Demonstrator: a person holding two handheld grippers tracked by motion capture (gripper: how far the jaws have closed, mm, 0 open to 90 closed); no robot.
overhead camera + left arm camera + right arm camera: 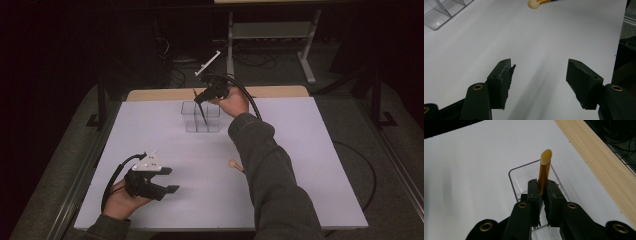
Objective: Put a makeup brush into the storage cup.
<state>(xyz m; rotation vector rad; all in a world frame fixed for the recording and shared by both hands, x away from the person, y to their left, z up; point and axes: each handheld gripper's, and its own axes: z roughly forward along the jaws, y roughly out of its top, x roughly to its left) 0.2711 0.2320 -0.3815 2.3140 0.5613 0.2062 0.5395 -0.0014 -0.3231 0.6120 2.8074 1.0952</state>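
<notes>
My right gripper (pixel 201 100) is shut on a make-up brush (pixel 203 114) at the far middle of the table. The brush stands nearly upright, its dark handle reaching down into a clear compartmented organiser (pixel 190 125). In the right gripper view the gold ferrule and pale tip of the brush (pixel 544 167) stick out past the pinched pads of the right gripper (pixel 543 186), over the organiser's rim (pixel 510 176). A second brush (pixel 233 164) with a pale round head lies on the table beside the right forearm. My left gripper (pixel 172 180) hovers open at the near left, with nothing between its fingers (pixel 501 80).
A white sheet (pixel 310 165) covers the table, with a wooden strip (pixel 160 94) bare along the far edge. A metal stand (pixel 307 55) and cables lie on the floor beyond. In the left gripper view the organiser's corner (pixel 439 17) and the second brush (pixel 534 3) sit far ahead.
</notes>
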